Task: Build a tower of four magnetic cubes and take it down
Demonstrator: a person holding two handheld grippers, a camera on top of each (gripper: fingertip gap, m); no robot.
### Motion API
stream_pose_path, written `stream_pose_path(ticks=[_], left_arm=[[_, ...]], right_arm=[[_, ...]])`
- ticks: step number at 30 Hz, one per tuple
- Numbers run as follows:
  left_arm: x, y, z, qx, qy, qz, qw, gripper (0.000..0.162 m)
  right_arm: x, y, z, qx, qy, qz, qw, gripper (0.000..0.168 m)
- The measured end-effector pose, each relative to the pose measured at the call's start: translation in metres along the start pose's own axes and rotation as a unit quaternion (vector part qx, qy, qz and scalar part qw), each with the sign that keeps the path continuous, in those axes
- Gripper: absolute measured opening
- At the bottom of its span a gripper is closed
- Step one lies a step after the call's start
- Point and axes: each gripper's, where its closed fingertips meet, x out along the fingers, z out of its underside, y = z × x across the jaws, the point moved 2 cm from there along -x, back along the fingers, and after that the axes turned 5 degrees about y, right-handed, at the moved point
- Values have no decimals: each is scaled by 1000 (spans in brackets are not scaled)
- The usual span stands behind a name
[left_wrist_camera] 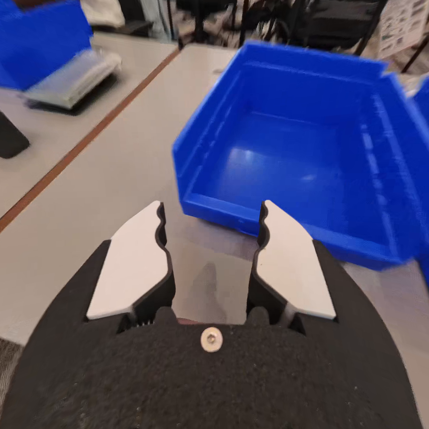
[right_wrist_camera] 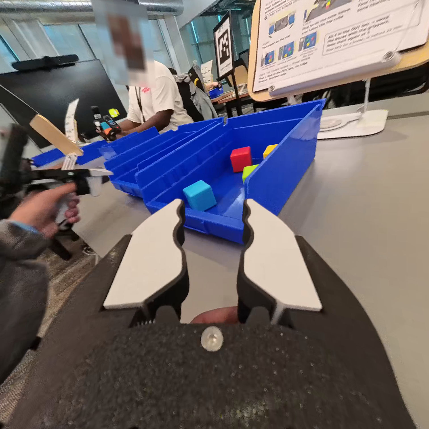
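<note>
Both my jaws spread and empty above the grey surface [right_wrist_camera: 348, 185], cubes lying loose in a bin.

Largest first: the surface carries two blue bins side by side near its front edge. The empty bin [left_wrist_camera: 290, 144] lies ahead of my left gripper [left_wrist_camera: 212, 220]; the second bin [right_wrist_camera: 281, 162] lies ahead of my right gripper [right_wrist_camera: 213, 218]. It holds a light-blue cube [right_wrist_camera: 199, 195] at its near end, then a red cube [right_wrist_camera: 241, 159], a green cube [right_wrist_camera: 248, 170] and a yellow cube [right_wrist_camera: 269, 149] toward the far wall, none stacked.
</note>
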Motion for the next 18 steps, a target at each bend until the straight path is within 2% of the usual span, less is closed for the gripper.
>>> stream_pose_path(ticks=[2,4,6,8,9,10,14,18], left_arm=[[27,-23,3,-31,-27,0,999,84],[46,-23,-3,-63,-14,45,997,75],[62,-24,-7,-64,-23,59,996,75],[73,-29,-11,-44,-22,47,998,53],[74,-26,-14,-44,-14,61,997,32],[74,-24,-16,-47,-12,71,996,14],[56,-10,-8,-38,-13,92,995,3],[9,-12,8,13,-7,21,1000,3]], right_arm=[[3,-3,4,-1,-8,-7,1000,46],[6,-7,10,-13,-20,-12,1000,45],[8,-10,15,-16,-27,-17,999,43],[9,-13,18,-11,-30,-20,999,42],[9,-14,20,-9,-33,-23,999,41],[10,-16,22,-9,-38,-25,999,41],[13,-25,30,-9,-50,-26,998,40],[25,-54,53,-29,-92,-47,994,43]])
